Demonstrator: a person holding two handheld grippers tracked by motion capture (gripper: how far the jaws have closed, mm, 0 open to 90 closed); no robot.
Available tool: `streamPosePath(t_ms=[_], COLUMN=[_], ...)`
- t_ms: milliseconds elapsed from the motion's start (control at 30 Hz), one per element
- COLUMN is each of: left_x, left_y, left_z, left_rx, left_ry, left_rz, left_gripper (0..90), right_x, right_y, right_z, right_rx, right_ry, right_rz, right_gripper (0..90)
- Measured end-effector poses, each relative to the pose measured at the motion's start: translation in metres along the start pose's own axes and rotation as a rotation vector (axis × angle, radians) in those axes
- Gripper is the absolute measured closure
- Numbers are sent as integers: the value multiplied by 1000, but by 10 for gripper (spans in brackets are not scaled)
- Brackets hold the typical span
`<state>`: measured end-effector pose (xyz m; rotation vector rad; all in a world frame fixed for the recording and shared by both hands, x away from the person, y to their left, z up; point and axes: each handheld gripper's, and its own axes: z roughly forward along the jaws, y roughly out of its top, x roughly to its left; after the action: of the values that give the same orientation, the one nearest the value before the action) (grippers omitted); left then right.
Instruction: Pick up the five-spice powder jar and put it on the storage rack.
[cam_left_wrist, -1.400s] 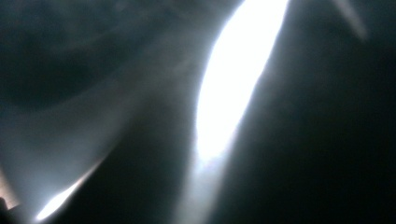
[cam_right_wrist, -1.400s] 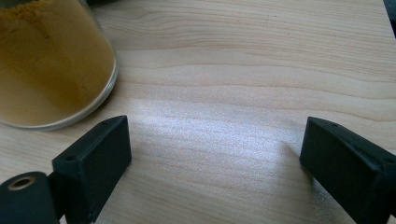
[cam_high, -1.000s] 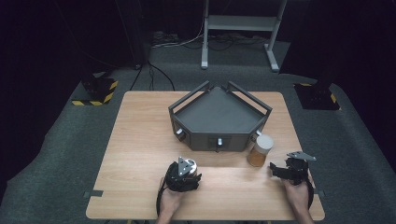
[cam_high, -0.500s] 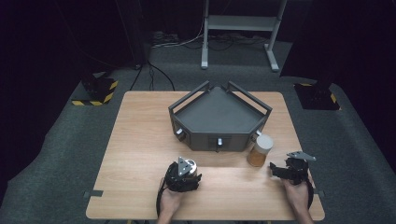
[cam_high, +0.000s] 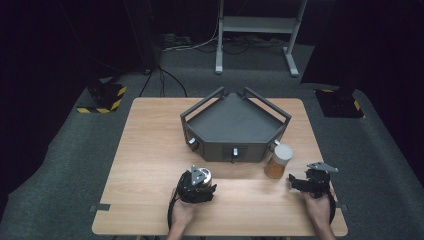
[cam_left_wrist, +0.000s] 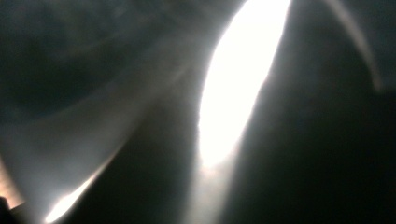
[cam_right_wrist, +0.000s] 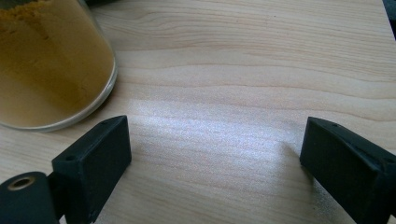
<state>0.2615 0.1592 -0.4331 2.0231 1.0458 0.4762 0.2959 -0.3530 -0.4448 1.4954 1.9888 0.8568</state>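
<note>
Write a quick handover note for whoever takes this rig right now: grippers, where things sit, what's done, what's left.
Left gripper: shut, near the table's front edge; whether it holds anything I cannot tell, its own view being a blur.
Right gripper: jaws wide open, empty, resting on the wood just short of the jar of orange-brown powder.
Jar: upright, white lid on, beside the grey tray's front right corner.
Done: nothing visible so far.
Left: probably gripping the jar, not yet touched.

Glass jar (cam_high: 278, 161) of orange-brown powder, white lid, upright, beside grey tray (cam_high: 235, 122)
</note>
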Motion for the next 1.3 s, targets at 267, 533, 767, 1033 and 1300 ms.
streamPosePath(t_ms=[267,533,767,1033,1300], left_x=[4,10,16,23,32], left_y=[15,37,59,84,103], left_z=[-4,-8,-17,-24,-26], left_rx=[-1,5,-13,-17,-22], left_ry=[-19,-30,-56,-82,-101], left_rz=[4,7,12,38,38], left_gripper=[316,316,316,316,316], right_x=[0,0,0,0,0], right_y=[0,0,0,0,0], right_z=[0,0,0,0,0], right_rx=[0,0,0,0,0], right_ry=[0,0,0,0,0], right_rz=[-1,-2,-1,-2,-1], right_gripper=[89,89,89,89,89])
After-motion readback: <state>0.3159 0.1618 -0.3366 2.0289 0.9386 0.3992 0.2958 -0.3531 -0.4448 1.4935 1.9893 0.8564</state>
